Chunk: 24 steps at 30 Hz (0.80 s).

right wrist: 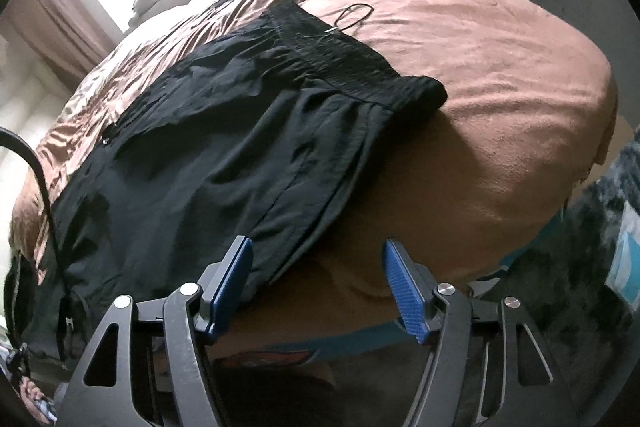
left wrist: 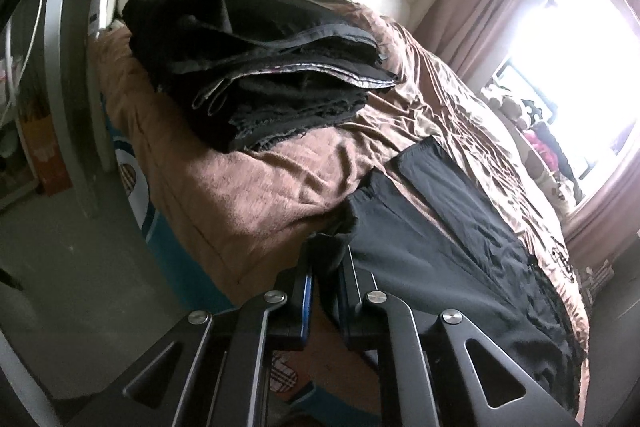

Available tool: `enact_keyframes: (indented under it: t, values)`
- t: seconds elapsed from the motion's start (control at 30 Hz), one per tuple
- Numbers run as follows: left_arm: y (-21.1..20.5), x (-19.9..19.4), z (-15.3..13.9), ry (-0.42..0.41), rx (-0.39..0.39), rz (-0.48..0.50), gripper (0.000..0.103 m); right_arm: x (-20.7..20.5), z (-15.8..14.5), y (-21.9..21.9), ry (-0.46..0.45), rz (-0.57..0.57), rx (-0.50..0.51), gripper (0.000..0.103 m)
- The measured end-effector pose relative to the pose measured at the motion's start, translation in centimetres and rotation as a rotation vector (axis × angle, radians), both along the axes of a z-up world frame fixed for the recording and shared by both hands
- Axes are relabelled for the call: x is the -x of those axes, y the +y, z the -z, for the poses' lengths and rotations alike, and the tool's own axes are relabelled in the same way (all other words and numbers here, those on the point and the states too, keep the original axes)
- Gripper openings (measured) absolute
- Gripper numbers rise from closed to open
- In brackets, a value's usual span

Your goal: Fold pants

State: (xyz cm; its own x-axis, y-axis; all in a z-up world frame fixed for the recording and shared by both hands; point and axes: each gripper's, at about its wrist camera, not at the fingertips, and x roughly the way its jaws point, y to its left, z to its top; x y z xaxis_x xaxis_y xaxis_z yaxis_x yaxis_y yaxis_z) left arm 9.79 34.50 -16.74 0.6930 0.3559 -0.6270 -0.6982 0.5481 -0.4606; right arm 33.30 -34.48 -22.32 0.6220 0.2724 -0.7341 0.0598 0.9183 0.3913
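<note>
Stack (left wrist: 256, 75) beyond pants (left wrist: 460, 247), left-wrist only.

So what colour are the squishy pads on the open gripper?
Blue. The right gripper has blue textured pads, clearest in the right wrist view.

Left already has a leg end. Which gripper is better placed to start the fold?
Left. The left gripper is shut on a hem corner of the thin black pants lying on the brown bed cover. The right gripper is open at the pants' near edge, gripping nothing yet.
</note>
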Motion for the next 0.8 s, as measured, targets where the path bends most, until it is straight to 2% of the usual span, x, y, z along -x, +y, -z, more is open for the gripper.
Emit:
enact_keyframes:
  t: [0.33, 0.47, 0.6, 0.7, 0.77, 0.8]
  values:
    - [-0.1, -0.7, 0.3, 0.053, -0.006, -0.017, 0.011, -0.5, 0.2, -1.3, -0.043, -0.009, -0.061, 0.066]
    - [0.0, -0.9, 0.2, 0.062, -0.005, -0.02, 0.011, -1.8, 0.9, -1.7, -0.05, -0.008, -0.097, 0.066]
    - [-0.1, -1.3, -0.1, 0.08, -0.01, -0.023, 0.011, -3.8, 1.4, -3.2, -0.055, 0.039, -0.153, 0.065]
    - [-0.2, -1.7, -0.6, 0.088, -0.019, -0.026, 0.011, -5.1, 1.8, -4.3, -0.023, 0.08, -0.153, 0.05]
    - [-0.3, -1.9, -0.9, 0.092, -0.022, -0.023, 0.011, -5.7, 1.8, -4.7, -0.01, 0.078, -0.161, 0.032]
    - [-0.2, -2.1, -1.0, 0.092, -0.022, -0.021, 0.011, -5.9, 1.8, -4.8, -0.006, 0.073, -0.167, 0.028]
